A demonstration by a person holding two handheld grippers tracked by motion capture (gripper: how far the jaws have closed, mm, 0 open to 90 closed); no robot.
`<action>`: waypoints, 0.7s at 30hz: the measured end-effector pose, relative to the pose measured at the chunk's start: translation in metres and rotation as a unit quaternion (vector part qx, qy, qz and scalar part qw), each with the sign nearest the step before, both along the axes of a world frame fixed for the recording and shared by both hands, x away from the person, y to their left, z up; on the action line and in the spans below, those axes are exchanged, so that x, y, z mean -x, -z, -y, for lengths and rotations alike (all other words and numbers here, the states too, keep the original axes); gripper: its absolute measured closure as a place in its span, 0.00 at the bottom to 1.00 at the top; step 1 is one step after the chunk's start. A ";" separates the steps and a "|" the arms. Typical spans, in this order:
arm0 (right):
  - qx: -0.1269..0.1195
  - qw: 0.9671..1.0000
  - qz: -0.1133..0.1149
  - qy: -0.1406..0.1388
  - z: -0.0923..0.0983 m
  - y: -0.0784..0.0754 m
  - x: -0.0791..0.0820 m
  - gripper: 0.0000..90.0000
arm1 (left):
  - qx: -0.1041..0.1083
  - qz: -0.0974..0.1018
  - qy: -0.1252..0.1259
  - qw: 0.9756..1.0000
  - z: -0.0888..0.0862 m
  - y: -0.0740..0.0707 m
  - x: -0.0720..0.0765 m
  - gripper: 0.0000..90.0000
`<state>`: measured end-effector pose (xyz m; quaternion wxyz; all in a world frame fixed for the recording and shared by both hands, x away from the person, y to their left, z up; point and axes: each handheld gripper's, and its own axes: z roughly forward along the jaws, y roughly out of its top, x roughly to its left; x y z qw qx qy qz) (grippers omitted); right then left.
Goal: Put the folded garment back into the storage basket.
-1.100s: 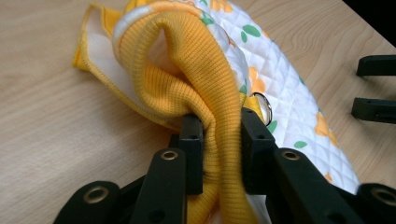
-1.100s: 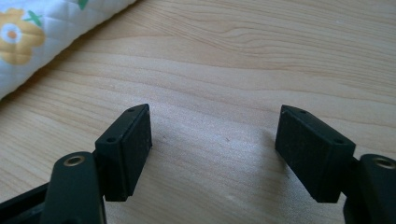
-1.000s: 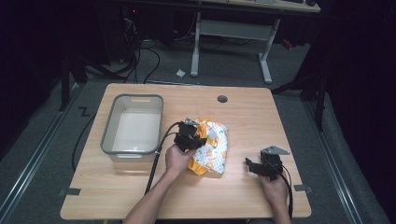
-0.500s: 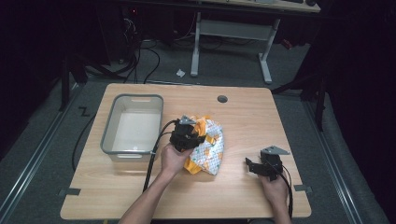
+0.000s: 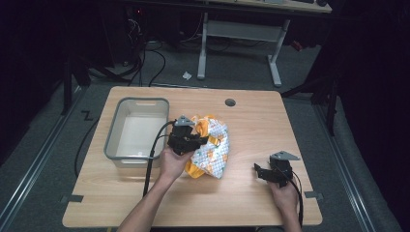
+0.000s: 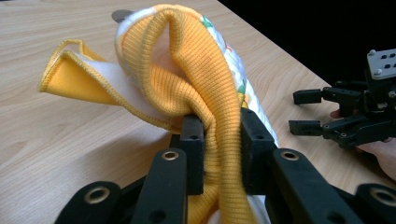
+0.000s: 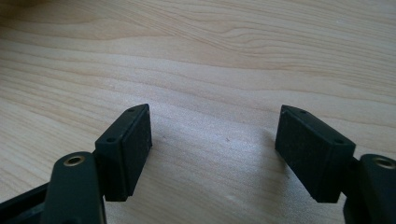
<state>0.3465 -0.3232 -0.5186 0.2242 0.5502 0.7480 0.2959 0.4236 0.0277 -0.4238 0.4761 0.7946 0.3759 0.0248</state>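
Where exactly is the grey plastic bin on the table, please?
In the high view, the grey plastic bin sits on the wooden table's left half, just left of the left tool and the orange-and-white cloth.

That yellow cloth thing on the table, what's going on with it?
A person at a wooden table holds a two-jaw gripper in each hand. The left gripper is clamped on a ribbed yellow band of a small patterned garment, which lies bunched beside a grey plastic bin. The right gripper rests low over bare table off to the side, jaws wide open and holding nothing. The bin looks empty.
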 end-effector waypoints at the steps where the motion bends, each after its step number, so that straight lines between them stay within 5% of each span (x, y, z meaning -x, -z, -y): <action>1: 0.000 1.000 0.000 0.000 0.000 0.000 0.000 0.30 | 0.002 0.001 0.000 1.000 -0.002 -0.001 0.000 0.83; 21: 0.000 1.000 0.000 0.000 0.000 0.000 0.000 0.30 | 0.047 0.014 -0.022 0.999 -0.041 -0.025 0.000 0.83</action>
